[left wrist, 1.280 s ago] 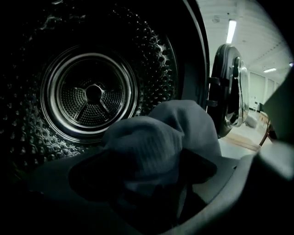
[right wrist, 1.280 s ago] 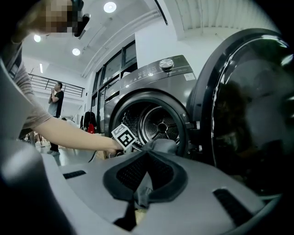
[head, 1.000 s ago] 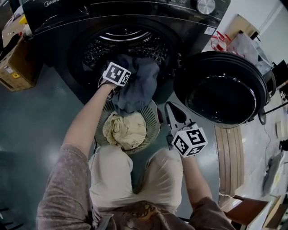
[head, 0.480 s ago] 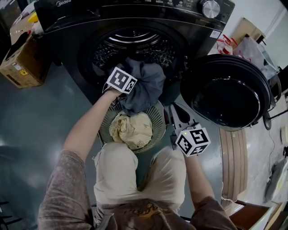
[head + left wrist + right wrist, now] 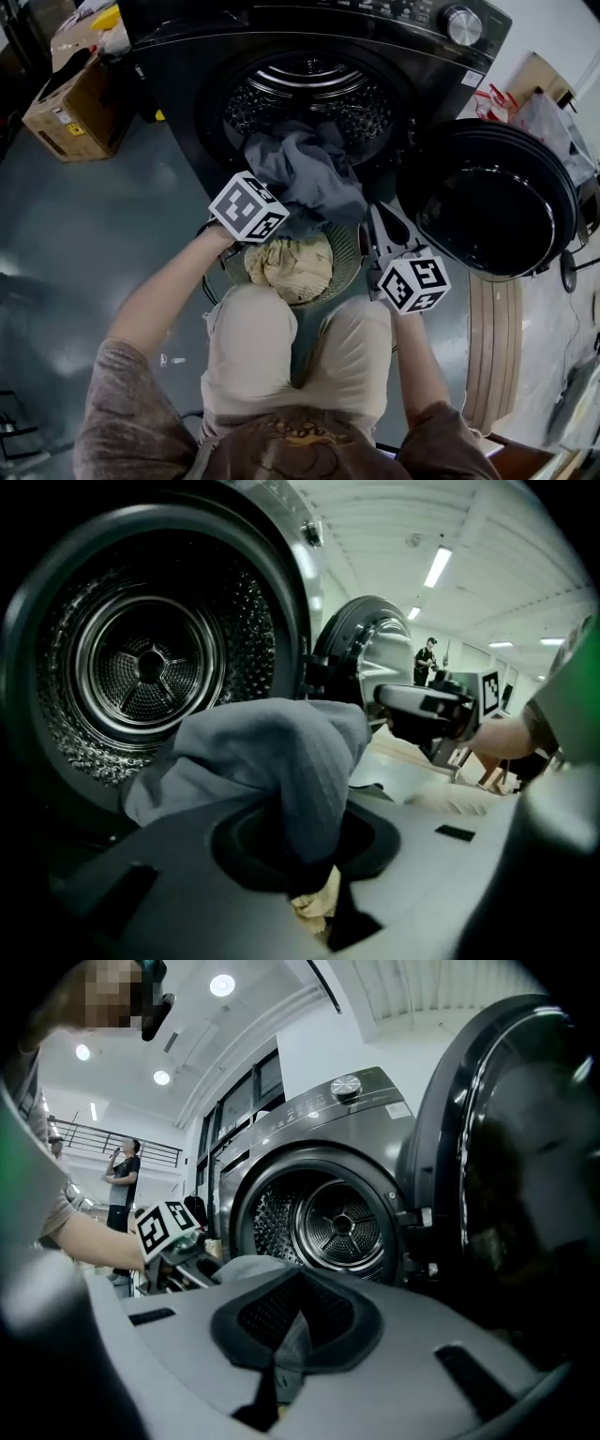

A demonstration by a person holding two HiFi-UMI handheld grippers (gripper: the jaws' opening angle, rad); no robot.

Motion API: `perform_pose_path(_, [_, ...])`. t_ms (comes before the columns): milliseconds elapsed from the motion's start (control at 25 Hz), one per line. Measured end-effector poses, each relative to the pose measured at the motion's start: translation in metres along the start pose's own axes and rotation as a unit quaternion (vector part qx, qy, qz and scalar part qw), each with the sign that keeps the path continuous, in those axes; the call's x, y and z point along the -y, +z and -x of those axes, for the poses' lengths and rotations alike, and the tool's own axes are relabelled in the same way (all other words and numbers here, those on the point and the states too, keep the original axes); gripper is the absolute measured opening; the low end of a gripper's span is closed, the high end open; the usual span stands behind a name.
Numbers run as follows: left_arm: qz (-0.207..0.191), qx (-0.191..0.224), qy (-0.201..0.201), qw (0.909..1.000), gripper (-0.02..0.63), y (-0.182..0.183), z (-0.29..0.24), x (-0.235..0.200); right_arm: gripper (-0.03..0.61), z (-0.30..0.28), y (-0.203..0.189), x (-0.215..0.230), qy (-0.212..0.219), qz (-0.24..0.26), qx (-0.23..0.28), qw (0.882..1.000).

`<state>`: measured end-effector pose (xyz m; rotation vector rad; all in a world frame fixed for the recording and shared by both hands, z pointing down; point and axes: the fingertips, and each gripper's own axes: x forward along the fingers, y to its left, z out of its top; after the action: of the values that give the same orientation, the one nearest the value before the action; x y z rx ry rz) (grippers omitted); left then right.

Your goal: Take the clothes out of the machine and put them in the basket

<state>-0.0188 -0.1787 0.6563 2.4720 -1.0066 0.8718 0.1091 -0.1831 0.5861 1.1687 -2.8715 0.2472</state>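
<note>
Your left gripper [image 5: 314,883] has just been closing its jaws, and it's now clamped on a bunch of the grey garment [image 5: 309,173]. In the left gripper view you can see the fabric squeezed right into the dark pads and ballooning out above them. The garment's only half out of the machine: one end is up on the lip of the drum [image 5: 309,89], and the rest drapes down the front to your left claw, which sits just above the near rim of the basket [image 5: 349,267]. The basket is on the floor right in front of the opening, between your knees and the washer, and there's a crumpled beige cloth [image 5: 291,264] lying in it. Your right gripper [image 5: 375,214] is off to the right of the basket, beside the open door [image 5: 492,211], with its jaws pinched together and gripping nothing. It points level toward the machine, close to the garment's edge.
</note>
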Motion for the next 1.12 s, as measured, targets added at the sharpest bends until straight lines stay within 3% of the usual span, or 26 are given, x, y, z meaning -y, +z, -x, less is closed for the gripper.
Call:
perform_pose_path(240, [-0.016, -0.021, -0.038, 0.9989, 0.077, -0.019, 0.018, 0.051, -0.003, 0.000, -0.005, -0.006, 0.007, -0.003, -0.001, 1.000])
perform_pose_path(400, [-0.052, -0.041, -0.038, 0.9971, 0.095, -0.031, 0.019, 0.064, -0.003, -0.001, -0.006, -0.005, 0.006, -0.005, -0.002, 1.000])
perform_pose_path(560, [-0.040, -0.037, -0.042, 0.9976, 0.258, -0.038, 0.019, 0.056, -0.003, 0.001, -0.004, -0.006, 0.006, -0.004, 0.002, 1.000])
perform_pose_path(640, [-0.022, -0.020, -0.041, 0.9987, 0.289, -0.032, 0.025, 0.047, -0.003, 0.002, -0.004, -0.005, 0.004, -0.004, 0.002, 1.000])
perform_pose_path(920, [0.007, 0.060, 0.062, 0.9962, 0.357, 0.015, 0.024, -0.033, -0.003, 0.006, -0.008, -0.007, 0.000, 0.001, -0.005, 1.000])
perform_pose_path(1120, [0.016, 0.061, 0.112, 0.9916, 0.419, 0.027, -0.020, -0.090, -0.003, 0.008, -0.009, -0.008, -0.006, 0.004, -0.010, 1.000])
